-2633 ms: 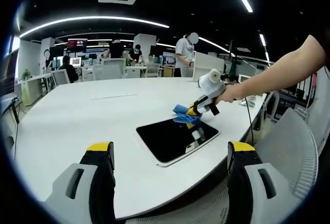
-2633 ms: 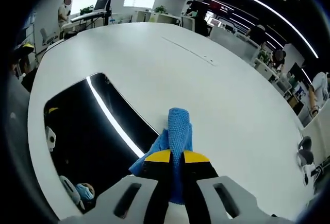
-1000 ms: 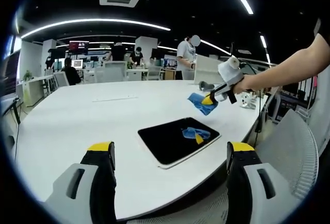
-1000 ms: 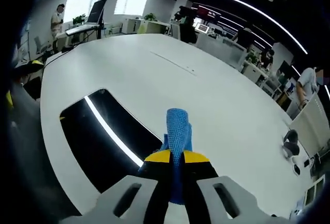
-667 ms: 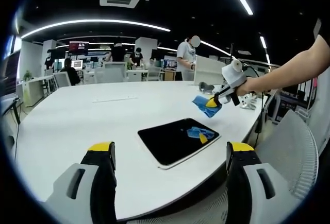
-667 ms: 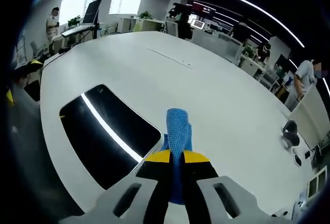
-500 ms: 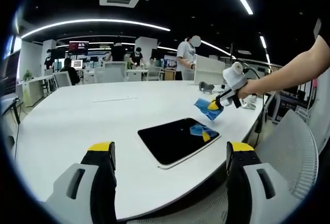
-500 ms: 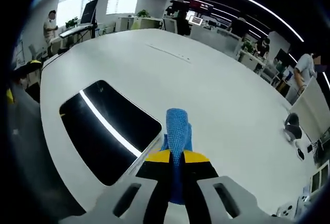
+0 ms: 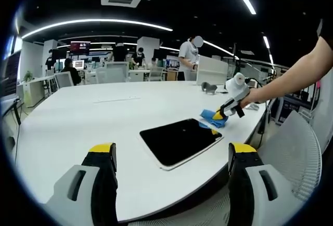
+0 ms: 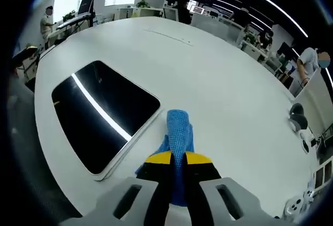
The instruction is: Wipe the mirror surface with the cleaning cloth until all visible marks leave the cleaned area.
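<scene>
Left gripper view: left gripper [image 9: 171,158], jaws wide apart and empty, faces the mirror [image 9: 179,140] on the white table [image 9: 78,117]. The right gripper [image 9: 225,113] has come down from above, laying the blue cleaning cloth [image 9: 212,118] just beside the mirror's far corner; wiping appears finished. A computer mouse [image 9: 209,87] lies beyond.

Right gripper view: right gripper [image 10: 177,171] clamps the cleaning cloth [image 10: 177,132]; the mirror [image 10: 99,114] shows no marks, and nothing obstructs it.
</scene>
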Action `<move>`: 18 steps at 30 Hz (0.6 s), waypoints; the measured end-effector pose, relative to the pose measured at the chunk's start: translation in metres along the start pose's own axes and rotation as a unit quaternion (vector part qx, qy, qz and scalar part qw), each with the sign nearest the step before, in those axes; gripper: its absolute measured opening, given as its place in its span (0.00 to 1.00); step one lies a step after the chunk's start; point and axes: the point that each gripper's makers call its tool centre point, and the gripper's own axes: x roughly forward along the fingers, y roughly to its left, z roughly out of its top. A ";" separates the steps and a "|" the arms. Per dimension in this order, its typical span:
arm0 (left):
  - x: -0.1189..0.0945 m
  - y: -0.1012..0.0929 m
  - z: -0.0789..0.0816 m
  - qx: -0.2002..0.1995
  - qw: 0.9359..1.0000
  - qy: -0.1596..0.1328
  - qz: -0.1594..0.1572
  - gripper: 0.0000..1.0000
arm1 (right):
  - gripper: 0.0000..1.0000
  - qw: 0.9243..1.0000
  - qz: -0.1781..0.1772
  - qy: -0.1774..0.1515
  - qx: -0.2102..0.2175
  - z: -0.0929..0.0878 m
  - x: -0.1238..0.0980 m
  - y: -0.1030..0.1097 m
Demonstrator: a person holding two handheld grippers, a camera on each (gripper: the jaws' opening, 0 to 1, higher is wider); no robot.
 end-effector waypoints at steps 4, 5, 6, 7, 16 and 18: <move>0.000 -0.001 0.000 0.000 1.000 0.000 -0.002 0.87 | 0.03 1.000 0.000 0.012 0.009 -0.005 0.002 0.001; 0.000 -0.001 0.000 0.000 1.000 0.000 -0.003 0.87 | 0.03 1.000 -0.002 0.016 0.005 -0.006 0.003 0.000; 0.000 -0.001 0.000 0.000 1.000 0.000 -0.003 0.87 | 0.03 1.000 -0.002 0.016 0.004 -0.007 0.004 0.001; 0.000 -0.001 0.000 0.000 1.000 0.000 -0.003 0.87 | 0.04 1.000 -0.003 0.016 0.005 -0.007 0.004 0.000; 0.000 -0.001 0.000 0.000 1.000 0.000 -0.003 0.87 | 0.15 1.000 -0.012 -0.020 0.003 0.004 0.000 -0.006; 0.000 -0.001 0.000 0.001 1.000 0.000 -0.003 0.87 | 0.17 1.000 -0.014 -0.027 0.003 0.006 -0.003 -0.009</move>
